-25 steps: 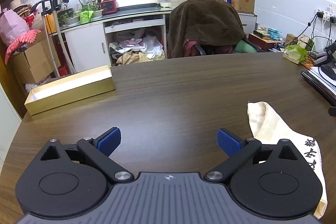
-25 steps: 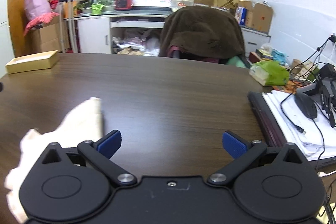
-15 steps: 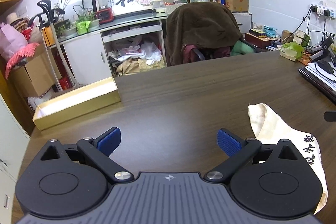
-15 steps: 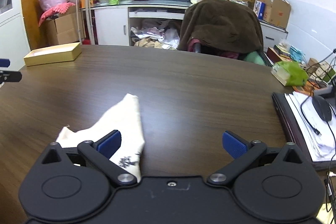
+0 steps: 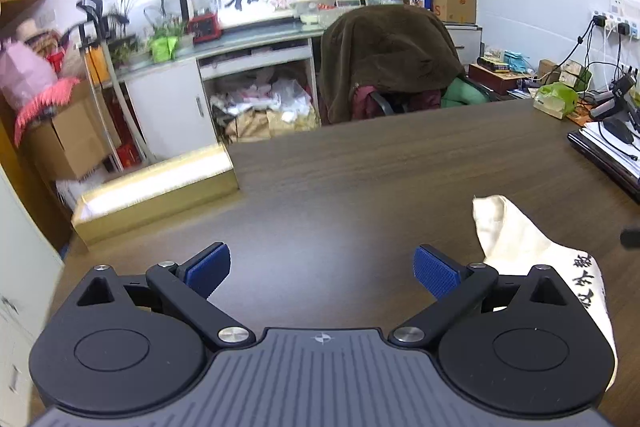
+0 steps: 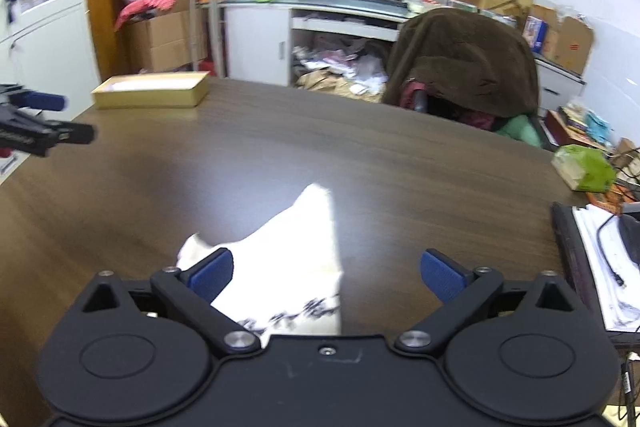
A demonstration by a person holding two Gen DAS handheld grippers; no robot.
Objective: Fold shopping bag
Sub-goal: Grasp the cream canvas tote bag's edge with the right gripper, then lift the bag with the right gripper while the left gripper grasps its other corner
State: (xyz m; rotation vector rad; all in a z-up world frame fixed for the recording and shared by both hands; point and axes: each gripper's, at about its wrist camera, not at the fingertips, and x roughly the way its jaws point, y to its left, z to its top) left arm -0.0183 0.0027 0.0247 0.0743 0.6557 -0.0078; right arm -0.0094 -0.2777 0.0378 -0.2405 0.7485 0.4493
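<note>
A cream cloth shopping bag [image 5: 516,239] with black printed characters lies crumpled on the dark wooden table [image 5: 360,179]. In the left wrist view it is to the right of my left gripper [image 5: 322,267], which is open and empty above bare table. In the right wrist view the bag [image 6: 296,251] lies right in front of my right gripper [image 6: 326,269], between its spread blue pads and partly under the gripper body. The right gripper is open and holds nothing. The left gripper's fingers [image 6: 44,119] show at the far left of the right wrist view.
A gold flat box [image 5: 160,191] sits at the table's far left edge. A chair draped in a brown blanket [image 5: 388,55] stands behind the table. Papers, a black folder and a mouse [image 6: 600,259] lie at the right edge, with a green tissue pack [image 6: 584,167] beyond.
Both grippers rose and pulled back. The right gripper swung left, so the bag moved from its left side to between its pads. Both stayed open.
</note>
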